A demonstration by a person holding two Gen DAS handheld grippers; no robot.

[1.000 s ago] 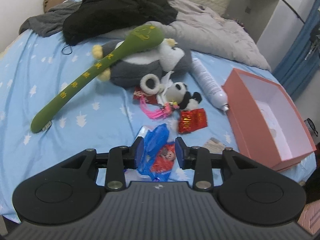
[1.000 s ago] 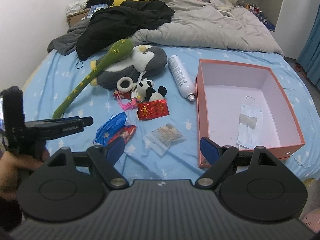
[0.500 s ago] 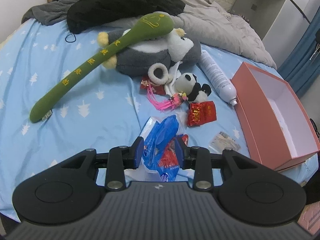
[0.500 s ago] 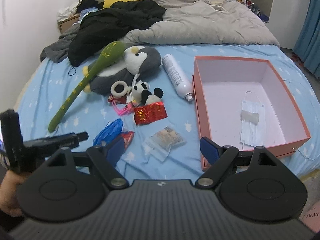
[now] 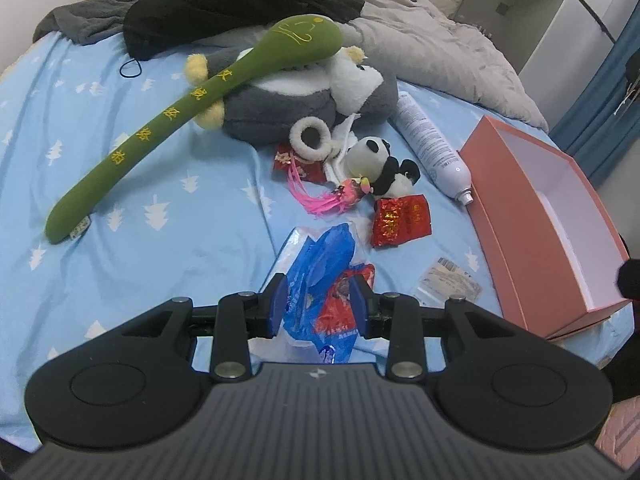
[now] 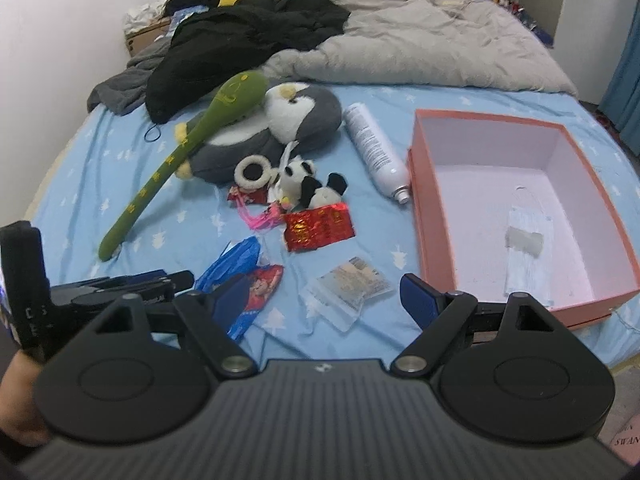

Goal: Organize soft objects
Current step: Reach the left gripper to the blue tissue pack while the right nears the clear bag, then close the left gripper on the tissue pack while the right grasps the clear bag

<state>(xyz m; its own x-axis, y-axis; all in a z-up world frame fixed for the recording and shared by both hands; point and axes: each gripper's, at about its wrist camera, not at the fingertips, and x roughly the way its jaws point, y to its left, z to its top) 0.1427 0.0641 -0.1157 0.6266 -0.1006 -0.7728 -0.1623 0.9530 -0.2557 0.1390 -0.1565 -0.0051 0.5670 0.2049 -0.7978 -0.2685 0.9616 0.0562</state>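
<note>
My left gripper [image 5: 318, 300] hangs low over a crumpled blue plastic bag [image 5: 324, 256] and a red cartoon packet [image 5: 340, 304] on the bed. Both show between its part-open fingers, and the pads do not press on them. In the right wrist view the left gripper [image 6: 176, 280] reaches the bag's near end [image 6: 236, 260]. My right gripper [image 6: 324, 292] stands wide open above a clear packet [image 6: 348, 284], holding nothing. Farther back lie a long green plush [image 5: 192, 108], a grey penguin plush [image 5: 288, 108], a small panda [image 5: 376, 160] and a fluffy white ring [image 5: 310, 138].
A pink open box [image 6: 424, 216] at the right holds a face mask [image 6: 528, 256]. A white spray can [image 6: 372, 148] lies beside it. A red foil packet [image 6: 320, 228] and a pink tassel [image 6: 260, 220] lie mid-bed. Dark clothes [image 6: 248, 40] and a grey duvet [image 6: 420, 48] cover the far end.
Both grippers have sunk a little toward the bed. The blue bag looks larger between the left fingers. Neither jaw opening has changed.
</note>
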